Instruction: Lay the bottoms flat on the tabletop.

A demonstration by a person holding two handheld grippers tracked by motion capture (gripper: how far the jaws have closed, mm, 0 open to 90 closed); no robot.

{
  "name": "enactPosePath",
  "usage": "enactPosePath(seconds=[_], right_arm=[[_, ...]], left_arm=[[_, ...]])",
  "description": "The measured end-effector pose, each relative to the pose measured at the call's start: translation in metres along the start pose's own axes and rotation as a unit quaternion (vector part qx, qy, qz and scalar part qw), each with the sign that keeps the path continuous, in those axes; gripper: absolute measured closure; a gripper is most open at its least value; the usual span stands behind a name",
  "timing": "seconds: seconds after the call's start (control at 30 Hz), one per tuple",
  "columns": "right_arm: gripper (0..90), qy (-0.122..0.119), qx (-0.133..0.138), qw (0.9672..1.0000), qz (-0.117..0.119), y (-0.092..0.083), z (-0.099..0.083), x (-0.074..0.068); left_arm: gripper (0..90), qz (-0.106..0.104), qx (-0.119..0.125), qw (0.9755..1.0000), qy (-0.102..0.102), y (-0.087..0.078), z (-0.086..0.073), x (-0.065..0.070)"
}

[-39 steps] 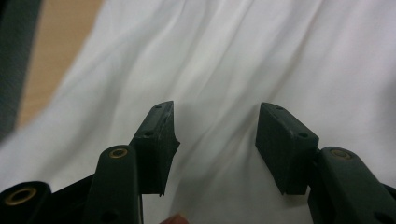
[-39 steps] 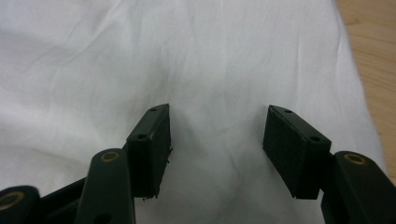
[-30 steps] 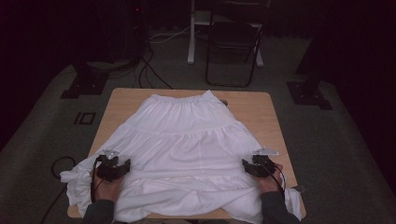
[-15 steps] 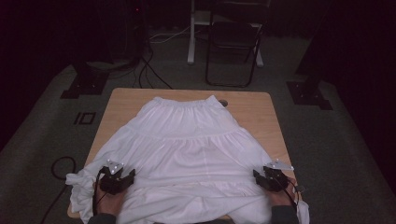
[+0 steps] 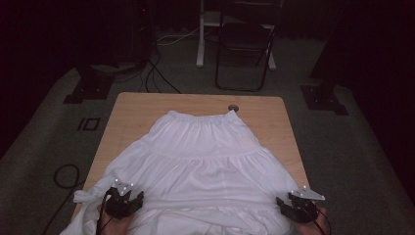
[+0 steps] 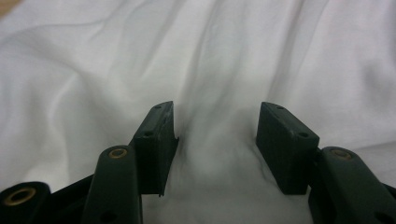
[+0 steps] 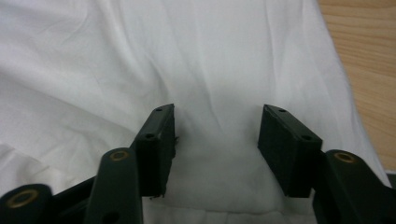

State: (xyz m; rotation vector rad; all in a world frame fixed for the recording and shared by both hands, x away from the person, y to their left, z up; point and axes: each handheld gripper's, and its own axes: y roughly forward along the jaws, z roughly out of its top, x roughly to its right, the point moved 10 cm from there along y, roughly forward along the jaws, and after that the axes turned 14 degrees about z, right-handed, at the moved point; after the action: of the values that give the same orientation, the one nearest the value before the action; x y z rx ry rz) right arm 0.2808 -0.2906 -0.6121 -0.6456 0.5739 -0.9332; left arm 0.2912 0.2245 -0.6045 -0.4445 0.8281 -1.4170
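Observation:
A white tiered skirt (image 5: pixel 200 156) lies spread on the wooden table (image 5: pixel 147 105), its elastic waistband toward the far edge and its hem hanging over the near edge. My left gripper (image 5: pixel 128 199) sits on the skirt's near-left part. In the left gripper view it (image 6: pixel 215 112) is open, with a soft ridge of white skirt (image 6: pixel 196 56) between the jaws. My right gripper (image 5: pixel 288 205) sits at the skirt's near-right edge. It (image 7: pixel 217 112) is open too, over flat cloth (image 7: pixel 187 56), with bare table (image 7: pixel 369 70) to its right.
A small grey round object (image 5: pixel 233 107) rests by the waistband at the table's far edge. Beyond the table stand a black folding chair (image 5: pixel 244 44) and two black stand bases (image 5: pixel 90 90) (image 5: pixel 323 98). A cable (image 5: pixel 63 174) loops on the carpet at the left.
Both grippers have drawn back toward the near edge, and the skirt has slid that way with them. Its waistband now lies farther from the table's far edge.

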Motion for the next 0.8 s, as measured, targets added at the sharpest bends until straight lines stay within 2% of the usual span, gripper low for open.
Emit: enactPosePath(seconds=[0.13,0.2,0.27,0.33,0.43,0.53,0.57,0.63,0.73,0.8], right_arm=[[40.5,-0.01,0.019,0.9998,0.0,0.004,0.017,-0.002],[39.8,-0.018,0.032,0.9993,0.002,0.008,0.031,-0.002],[38.9,-0.02,0.04,0.999,0.001,0.016,0.044,0.001],[38.3,-0.016,0.043,0.9989,0.0,0.026,0.055,0.006],[37.3,-0.015,0.043,0.999,-0.004,0.043,0.067,0.014],[37.1,-0.015,0.035,0.9993,-0.008,0.056,0.069,0.02],[36.8,-0.016,0.031,0.9994,-0.007,0.059,0.068,0.021],[36.4,-0.008,0.037,0.9993,0.001,0.06,0.066,0.021],[36.5,-0.008,0.051,0.9986,0.003,0.059,0.063,0.02],[36.6,-0.008,0.052,0.9986,0.002,0.057,0.06,0.019]], left_arm=[[45.3,0.002,0.043,0.9991,-0.001,-0.008,0.029,-0.002],[44.5,0.005,0.055,0.9985,-0.004,-0.003,0.044,-0.006],[43.0,0.014,0.047,0.9988,-0.006,0.011,0.054,-0.012],[42.9,0.012,0.044,0.9988,-0.016,0.025,0.06,-0.016],[42.3,0.009,0.03,0.9993,-0.021,0.048,0.06,-0.02],[41.9,-0.005,0.018,0.9996,-0.022,0.062,0.052,-0.02],[40.7,-0.016,0.031,0.9989,-0.03,0.064,0.052,-0.021],[40.3,-0.025,0.051,0.9982,-0.021,0.063,0.05,-0.022],[40.4,-0.031,0.055,0.9978,-0.02,0.061,0.046,-0.026],[40.4,-0.032,0.055,0.9978,-0.019,0.058,0.042,-0.028]])
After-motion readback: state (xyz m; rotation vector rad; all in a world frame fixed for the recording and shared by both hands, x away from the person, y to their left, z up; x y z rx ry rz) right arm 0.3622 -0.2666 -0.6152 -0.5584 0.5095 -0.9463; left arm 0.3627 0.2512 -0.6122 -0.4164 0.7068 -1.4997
